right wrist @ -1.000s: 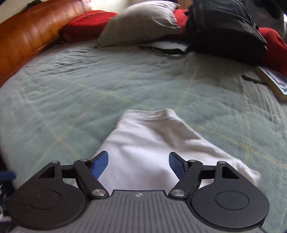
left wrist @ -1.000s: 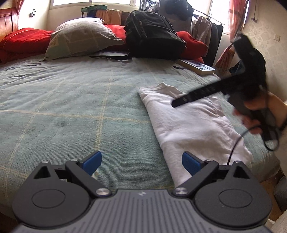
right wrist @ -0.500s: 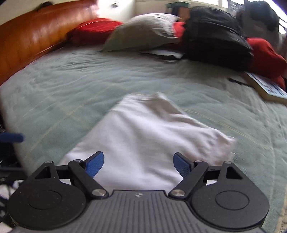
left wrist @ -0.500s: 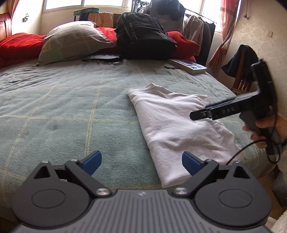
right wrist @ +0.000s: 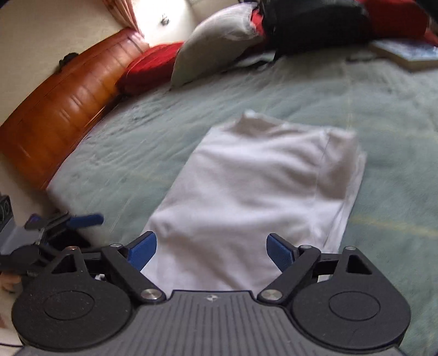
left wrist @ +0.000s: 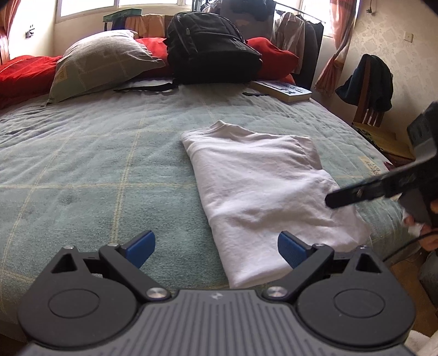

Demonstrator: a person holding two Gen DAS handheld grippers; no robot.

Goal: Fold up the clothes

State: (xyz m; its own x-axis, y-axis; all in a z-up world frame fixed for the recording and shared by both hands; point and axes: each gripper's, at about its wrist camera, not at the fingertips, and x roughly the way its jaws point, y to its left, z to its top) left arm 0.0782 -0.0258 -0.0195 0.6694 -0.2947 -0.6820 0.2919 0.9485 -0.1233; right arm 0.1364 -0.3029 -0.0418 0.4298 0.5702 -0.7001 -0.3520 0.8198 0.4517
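Folded white shirt [left wrist: 262,186] on green bedspread [left wrist: 95,164], both grippers' jaws wide, empty

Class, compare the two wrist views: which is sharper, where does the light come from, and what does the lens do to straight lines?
Left wrist view: sharp; daylight from the windows behind the bed blows out to white; the fisheye bows the bedspread lines. Right wrist view: motion-smeared, so the headboard and white shirt look soft; a bright patch glares at the top.
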